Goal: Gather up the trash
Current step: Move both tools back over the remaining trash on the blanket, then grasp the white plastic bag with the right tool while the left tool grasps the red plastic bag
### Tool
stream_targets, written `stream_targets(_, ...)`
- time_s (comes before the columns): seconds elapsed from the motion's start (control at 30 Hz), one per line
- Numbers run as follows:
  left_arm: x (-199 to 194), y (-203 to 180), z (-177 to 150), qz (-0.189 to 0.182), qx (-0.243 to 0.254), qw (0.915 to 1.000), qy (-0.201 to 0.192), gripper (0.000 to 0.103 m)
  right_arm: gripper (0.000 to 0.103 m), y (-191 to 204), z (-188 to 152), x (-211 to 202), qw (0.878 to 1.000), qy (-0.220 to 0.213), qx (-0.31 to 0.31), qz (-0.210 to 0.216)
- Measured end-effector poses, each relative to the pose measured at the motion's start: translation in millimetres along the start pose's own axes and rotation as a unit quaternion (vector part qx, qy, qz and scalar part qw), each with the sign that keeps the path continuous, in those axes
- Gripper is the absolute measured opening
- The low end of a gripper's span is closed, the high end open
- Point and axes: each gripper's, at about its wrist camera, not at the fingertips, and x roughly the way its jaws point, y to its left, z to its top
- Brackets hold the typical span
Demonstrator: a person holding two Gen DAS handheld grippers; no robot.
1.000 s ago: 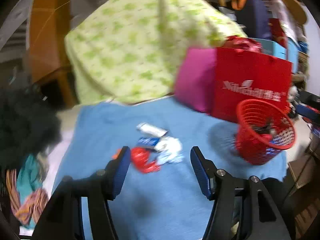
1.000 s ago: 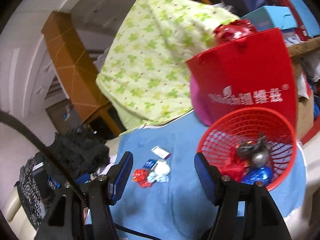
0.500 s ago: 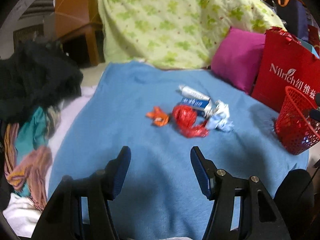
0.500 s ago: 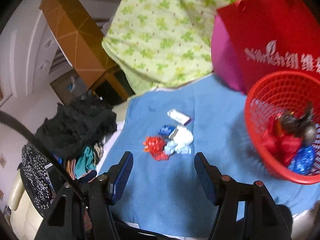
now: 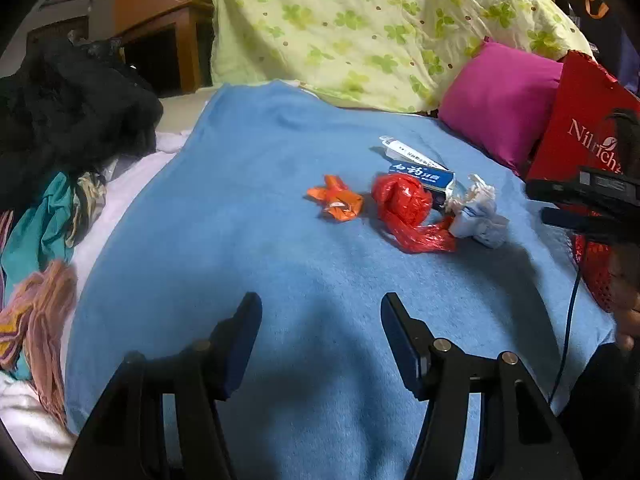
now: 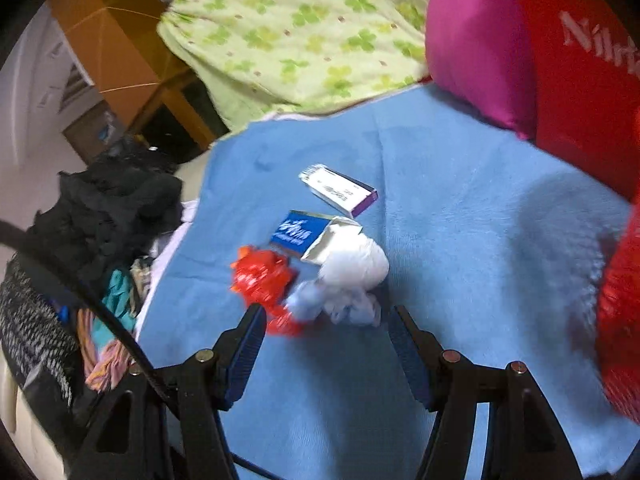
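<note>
Right wrist | right tool agape over tissue | red basket contents hidden

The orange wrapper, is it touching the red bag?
Apart. In the left wrist view, a strip of blue blanket shows plainly between the orange wrapper and the red bag.
</note>
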Motion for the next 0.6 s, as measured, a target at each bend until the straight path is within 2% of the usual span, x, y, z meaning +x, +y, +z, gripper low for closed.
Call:
stream_targets(0.2,16.4,-8.0,39.3,-0.026,0.01,0.9996,-0.009,0.063,0.066,-23.9,26.1,67.7,0.997,0.034,0.068,-0.009)
stream_targets(0.27,30.9,-17.0,57.0,-0.048,0.01,0.9988,-0.006,0.063,0.056,-31.0,27.0,87.0,0.995,0.063,0.082,-0.012)
stream_targets(0.3,40.6,-22.5,64.1,-0.057,0.009,0.9983,0.0,0.063,0.047,-34.5,26.0,93.6,0.994,0.073,0.086,-0.009)
stream_targets(0.4,76.5,-39.3,78.4,-0.079,0.007,0.9964,0.028,0.063,0.042,-37.6,22.4,86.9,0.996,0.062,0.069,0.007)
stream_targets(0.57,126.9,-57.3,91.0,-0.09,-0.02,0.9932,0.071,0.063,0.042,-49.7,10.4,53.1,0.996,0.05,0.075,0.026)
stream_targets(0.6,131.3,-59.5,91.9,-0.094,-0.026,0.9923,0.076,0.06,0.042,-50.8,8.0,43.7,0.996,0.047,0.074,0.031)
